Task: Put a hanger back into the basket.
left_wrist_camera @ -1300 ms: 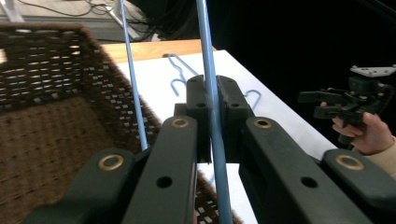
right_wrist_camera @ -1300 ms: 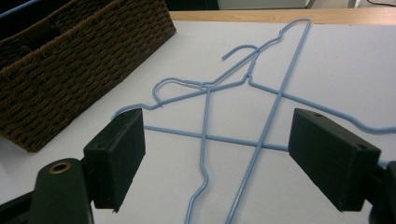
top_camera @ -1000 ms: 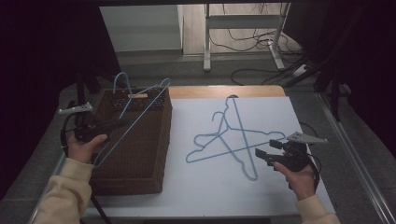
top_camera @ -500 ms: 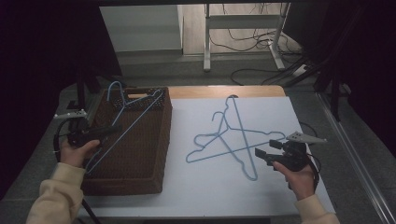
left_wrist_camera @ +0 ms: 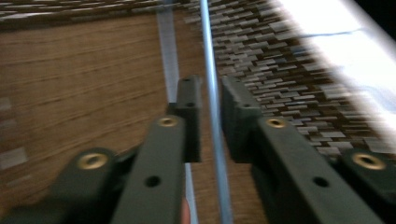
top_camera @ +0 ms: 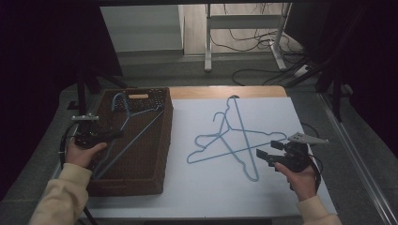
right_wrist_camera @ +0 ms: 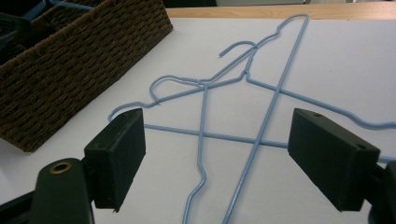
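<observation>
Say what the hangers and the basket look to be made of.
Hangers: thin wire, seemingly metal with a smooth light-blue coating; the rods are slim, bent and twisted at the neck. Basket: dark brown woven wicker or similar fibre, matt; the plaited strands show along its walls.

Cream sleeves, black hand-held gripper with brass-coloured screws, trailing cable.

Bare white table lies free before the right gripper, the woven basket walling its left.

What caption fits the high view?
Left claw releasing a blue hanger into a wicker basket.
</observation>
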Motion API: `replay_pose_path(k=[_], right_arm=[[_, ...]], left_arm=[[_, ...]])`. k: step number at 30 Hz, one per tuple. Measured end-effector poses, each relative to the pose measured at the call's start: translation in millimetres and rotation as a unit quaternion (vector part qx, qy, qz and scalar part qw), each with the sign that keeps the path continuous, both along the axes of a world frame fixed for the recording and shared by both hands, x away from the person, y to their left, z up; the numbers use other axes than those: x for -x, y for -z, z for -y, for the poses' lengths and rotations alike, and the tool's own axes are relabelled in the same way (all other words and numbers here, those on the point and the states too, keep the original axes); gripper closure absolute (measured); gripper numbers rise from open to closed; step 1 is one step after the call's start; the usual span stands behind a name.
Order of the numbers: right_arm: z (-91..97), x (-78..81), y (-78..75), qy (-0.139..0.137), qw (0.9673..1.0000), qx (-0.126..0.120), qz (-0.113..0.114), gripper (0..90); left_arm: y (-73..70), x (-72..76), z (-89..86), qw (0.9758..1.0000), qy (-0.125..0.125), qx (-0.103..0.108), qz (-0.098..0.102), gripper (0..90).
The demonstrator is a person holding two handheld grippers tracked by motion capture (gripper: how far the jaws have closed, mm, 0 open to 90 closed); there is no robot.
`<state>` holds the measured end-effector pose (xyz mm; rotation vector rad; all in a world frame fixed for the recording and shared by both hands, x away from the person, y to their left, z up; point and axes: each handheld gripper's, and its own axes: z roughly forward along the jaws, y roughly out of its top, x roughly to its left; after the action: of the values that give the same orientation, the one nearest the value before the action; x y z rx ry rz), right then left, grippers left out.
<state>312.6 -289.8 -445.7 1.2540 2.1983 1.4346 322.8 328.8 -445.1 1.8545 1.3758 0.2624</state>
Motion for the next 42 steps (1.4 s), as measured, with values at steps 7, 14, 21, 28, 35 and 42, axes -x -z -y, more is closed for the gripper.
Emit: replay_pose_path(k=[7, 14, 21, 28, 35, 42], right_arm=[[-0.8, 0.0, -0.2, -0.001, 1.0000, 0.000, 0.000, 19.1], [-3.5, -0.1, -0.4, -0.007, 1.0000, 0.005, -0.003, 17.9], [-7.7, -0.6, 0.7, -0.013, 0.9994, 0.032, -0.006, 17.1], [-12.6, -1.3, 3.6, -0.019, 0.9983, 0.054, -0.013, 17.1], [-14.9, -1.7, 4.9, -0.026, 0.9969, 0.071, -0.020, 19.1], [-15.3, -2.1, 6.7, -0.035, 0.9952, 0.087, -0.027, 20.0]], left_arm=[[-15.4, 12.9, 12.7, 0.9971, -0.024, -0.060, 0.041, 41.4], [-31.7, 30.3, 50.0, 0.9971, 0.045, -0.026, 0.056, 27.8], [-33.5, 43.2, 91.8, 0.9930, 0.102, -0.005, 0.060, 23.2], [-35.1, 52.6, 126.6, 0.9879, 0.139, 0.009, 0.068, 21.8], [-31.3, 58.9, 145.8, 0.9845, 0.159, 0.014, 0.073, 21.3], [-27.7, 60.5, 153.7, 0.9832, 0.166, 0.011, 0.076, 21.3]])
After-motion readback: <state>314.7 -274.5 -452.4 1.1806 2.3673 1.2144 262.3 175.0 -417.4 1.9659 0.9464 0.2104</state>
